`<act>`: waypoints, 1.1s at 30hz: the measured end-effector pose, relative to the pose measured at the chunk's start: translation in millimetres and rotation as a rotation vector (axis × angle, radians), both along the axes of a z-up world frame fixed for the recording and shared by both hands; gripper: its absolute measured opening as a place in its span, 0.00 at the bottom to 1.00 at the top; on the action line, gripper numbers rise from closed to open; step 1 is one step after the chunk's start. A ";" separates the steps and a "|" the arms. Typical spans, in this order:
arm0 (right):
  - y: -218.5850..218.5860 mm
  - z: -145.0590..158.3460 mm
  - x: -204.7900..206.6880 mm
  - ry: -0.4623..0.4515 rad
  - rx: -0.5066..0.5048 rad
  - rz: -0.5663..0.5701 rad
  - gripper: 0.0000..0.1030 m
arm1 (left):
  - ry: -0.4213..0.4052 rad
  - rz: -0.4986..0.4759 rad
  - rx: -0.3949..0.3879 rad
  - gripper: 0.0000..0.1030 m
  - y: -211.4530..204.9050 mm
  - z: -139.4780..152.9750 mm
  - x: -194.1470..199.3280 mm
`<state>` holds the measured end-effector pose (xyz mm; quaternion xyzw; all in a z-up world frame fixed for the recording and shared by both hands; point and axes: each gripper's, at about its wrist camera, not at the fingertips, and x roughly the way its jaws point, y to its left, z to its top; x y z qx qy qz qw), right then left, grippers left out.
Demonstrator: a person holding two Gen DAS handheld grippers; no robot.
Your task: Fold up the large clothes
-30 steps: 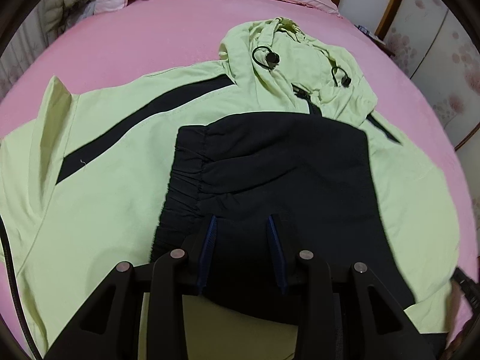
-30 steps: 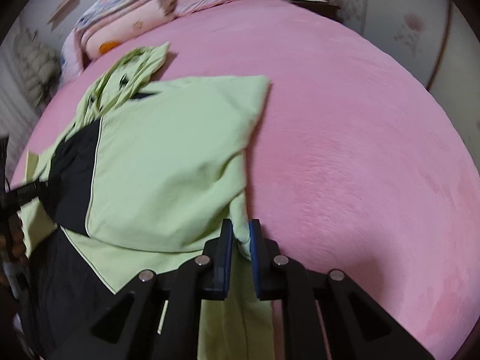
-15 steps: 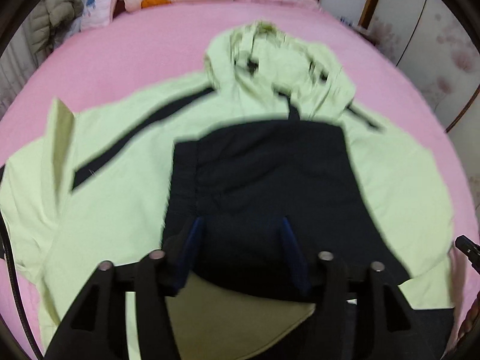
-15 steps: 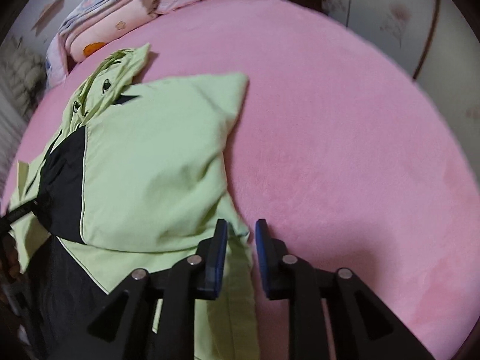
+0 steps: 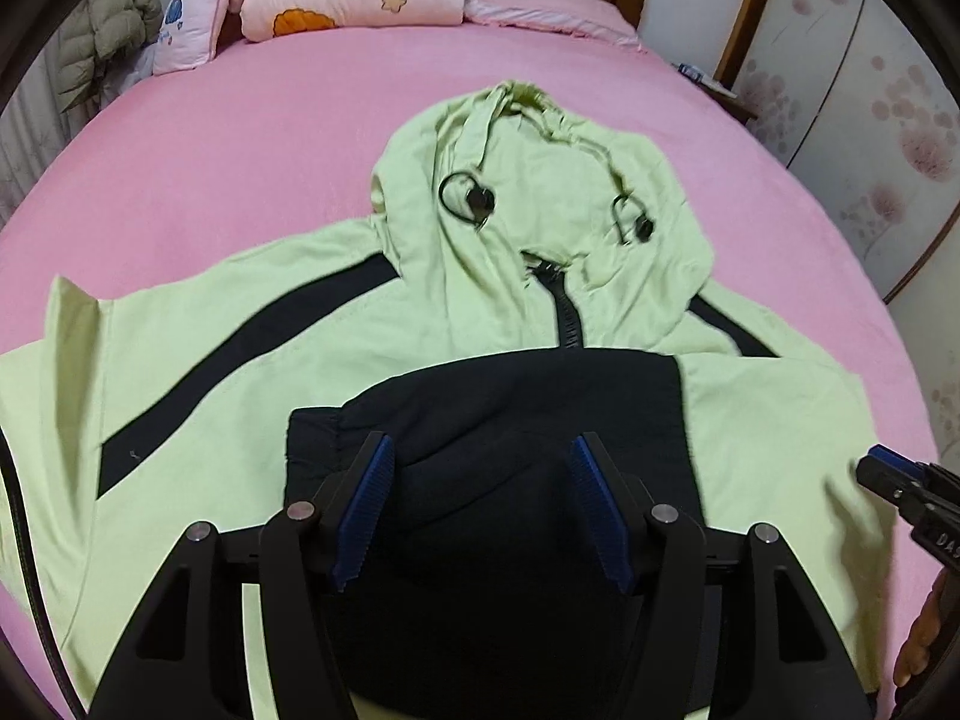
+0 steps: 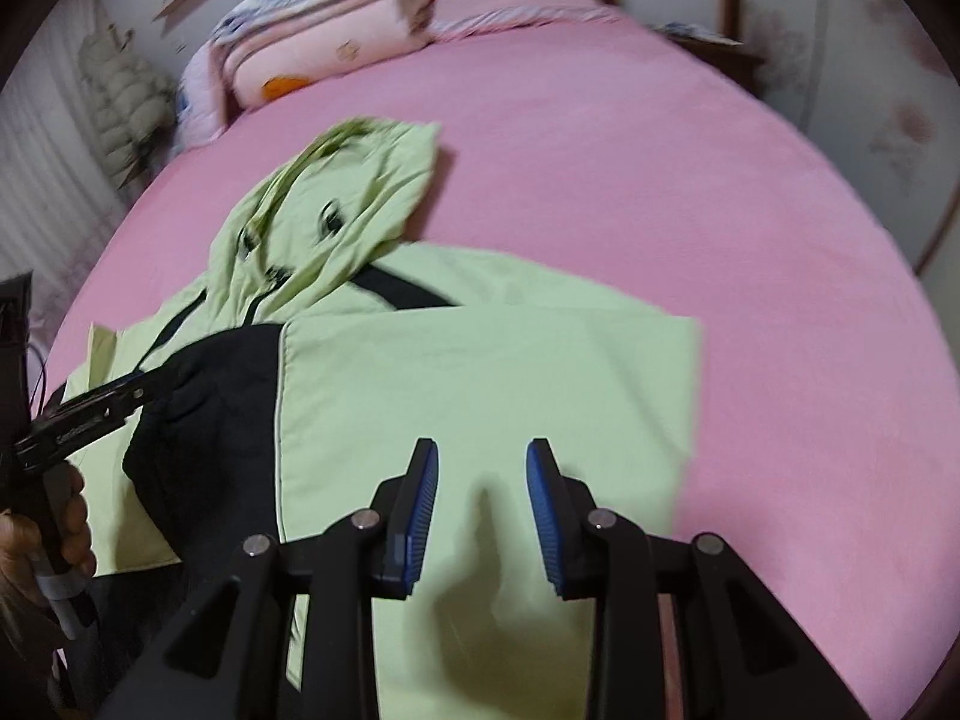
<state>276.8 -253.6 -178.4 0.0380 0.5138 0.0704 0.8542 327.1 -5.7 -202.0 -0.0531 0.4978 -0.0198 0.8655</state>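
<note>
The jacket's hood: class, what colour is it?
Pale green hood, with black drawcord toggles; the left wrist view shows it best.

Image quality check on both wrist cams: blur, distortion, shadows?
Left wrist: mostly sharp, hood cords crisp; slight smear at the jacket's right edge; heavy fisheye bends the bed. Right wrist: motion blur throughout, bedding and hood streaked; soft finger shadow on the jacket between the right gripper's open jaws.
</note>
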 end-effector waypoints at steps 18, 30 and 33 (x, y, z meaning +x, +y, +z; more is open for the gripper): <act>-72.8 -50.0 23.5 0.044 -0.232 -0.227 0.32 | 0.012 -0.025 0.116 0.67 -4.5 -32.6 17.4; -60.7 -10.1 4.4 0.050 -0.091 -0.258 0.32 | 0.000 -0.050 0.107 0.81 -10.4 13.5 -10.4; -41.8 9.3 -10.2 0.039 -0.029 -0.231 0.32 | -0.029 -0.057 0.095 0.81 -12.5 39.6 -25.4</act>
